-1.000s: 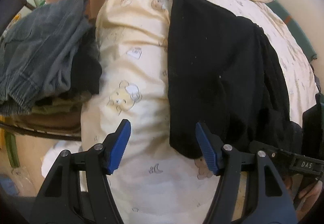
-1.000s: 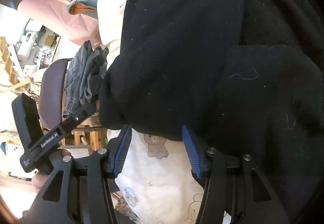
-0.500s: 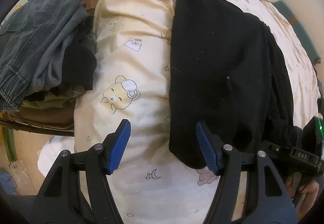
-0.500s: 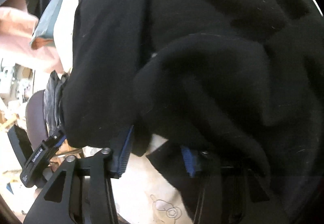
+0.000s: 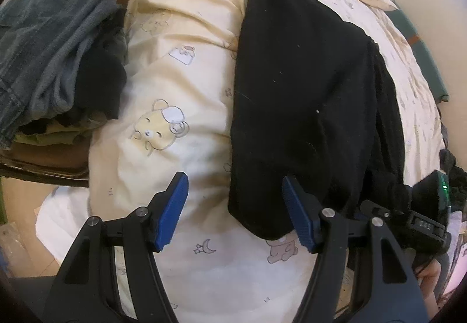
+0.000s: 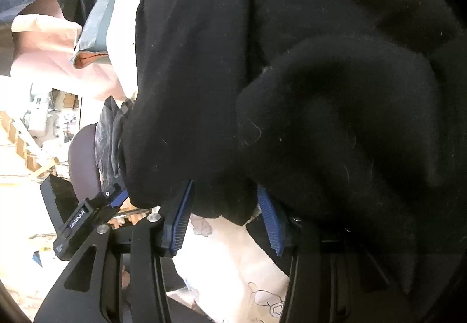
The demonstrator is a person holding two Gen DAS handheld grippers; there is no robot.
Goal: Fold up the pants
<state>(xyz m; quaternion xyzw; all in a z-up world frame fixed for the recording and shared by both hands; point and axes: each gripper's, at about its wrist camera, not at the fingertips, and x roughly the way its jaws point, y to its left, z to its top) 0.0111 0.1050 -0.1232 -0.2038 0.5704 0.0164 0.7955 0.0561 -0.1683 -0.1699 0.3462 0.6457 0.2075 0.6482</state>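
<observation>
You are getting soft, even daylight in the left wrist view; the cream bedsheet point(image 5: 181, 66) is reading clearly and its bear prints are staying sharp in the middle of the frame. The black pants point(image 5: 306, 95) are swallowing detail, showing only lint specks. Fisheye bending is curving everything toward the dark, vignetted corners. In the right wrist view you are seeing harsh glare: the room at the left of the frame point(image 6: 26, 147) is blowing out to white, while the pants point(image 6: 335, 89) filling the rest are sitting underexposed, their folds only faintly shaded and soft with closeness.
</observation>
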